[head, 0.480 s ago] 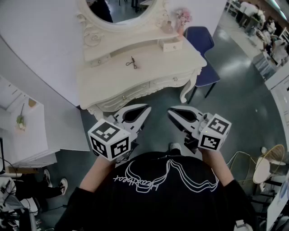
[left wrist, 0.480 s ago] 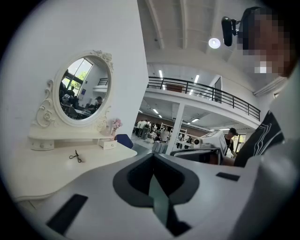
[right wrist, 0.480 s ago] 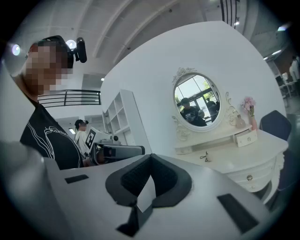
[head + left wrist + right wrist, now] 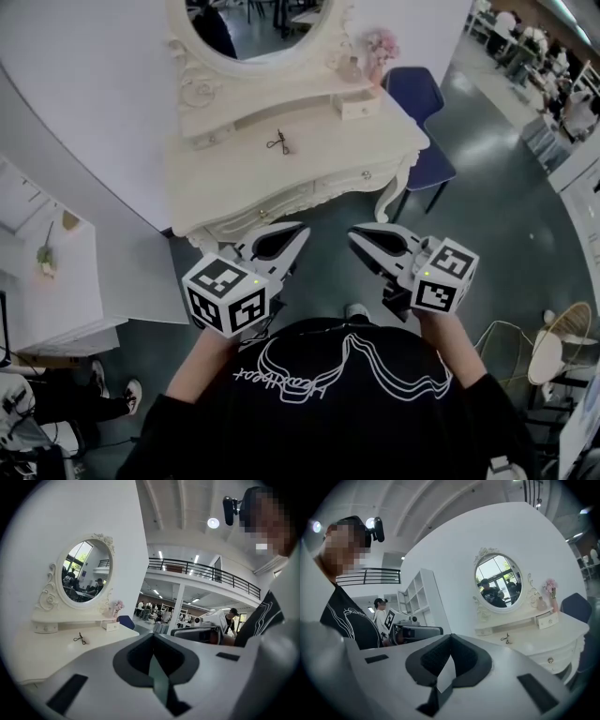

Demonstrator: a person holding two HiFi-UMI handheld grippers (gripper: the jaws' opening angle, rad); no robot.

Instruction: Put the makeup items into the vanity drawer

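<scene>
Now the left gripper point(image 4: 298, 232) and right gripper point(image 4: 358, 234) are closed, holding nothing, side by side near the vanity point(image 4: 319, 159); a curler point(image 4: 277, 142) lies farther on it.

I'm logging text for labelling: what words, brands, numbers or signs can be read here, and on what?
White script on the black shirt: upside down and too stylised to read.
Both marker cubes, on the left tool and right tool: black square patterns only, no letters.
The vanity: no label visible.
</scene>
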